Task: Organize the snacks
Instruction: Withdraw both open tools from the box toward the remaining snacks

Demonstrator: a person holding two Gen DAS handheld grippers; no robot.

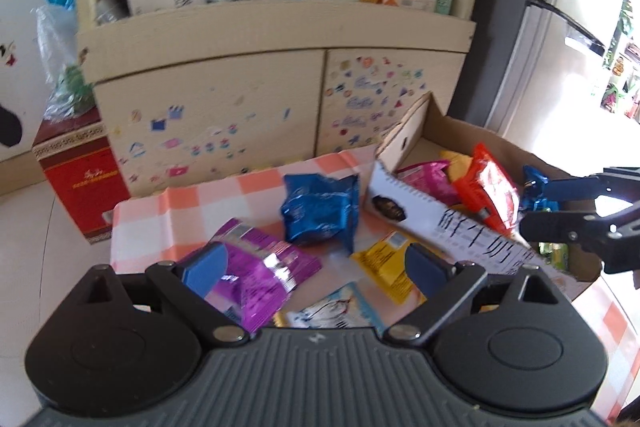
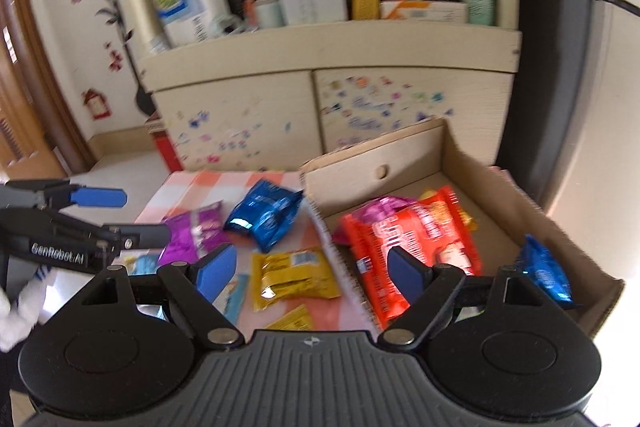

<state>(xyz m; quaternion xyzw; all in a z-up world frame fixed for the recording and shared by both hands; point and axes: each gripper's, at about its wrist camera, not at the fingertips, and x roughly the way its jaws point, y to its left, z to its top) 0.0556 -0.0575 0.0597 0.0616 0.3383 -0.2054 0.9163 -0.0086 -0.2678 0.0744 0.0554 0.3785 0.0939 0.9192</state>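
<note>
Loose snacks lie on the orange-checked cloth (image 1: 160, 215): a purple packet (image 1: 256, 267), a blue foil packet (image 1: 320, 211), a yellow packet (image 1: 384, 263) and a pale blue one (image 1: 336, 307). My left gripper (image 1: 316, 267) hovers open over them, with the purple packet just behind its left finger and nothing held. The cardboard box (image 2: 400, 155) holds a red packet (image 2: 408, 239), a pink one (image 2: 384, 205) and a small blue one (image 2: 544, 271). My right gripper (image 2: 312, 273) stands open and empty above the box's near-left wall, close to the yellow packet (image 2: 296, 277).
Behind the low table stands a cream cabinet (image 1: 208, 99) with stickers on its doors, its shelf (image 2: 320, 39) crowded with boxes and bottles. A red box (image 1: 80, 179) sits on the floor at the left. A hand in white (image 2: 16, 307) shows beside the left gripper (image 2: 132, 215).
</note>
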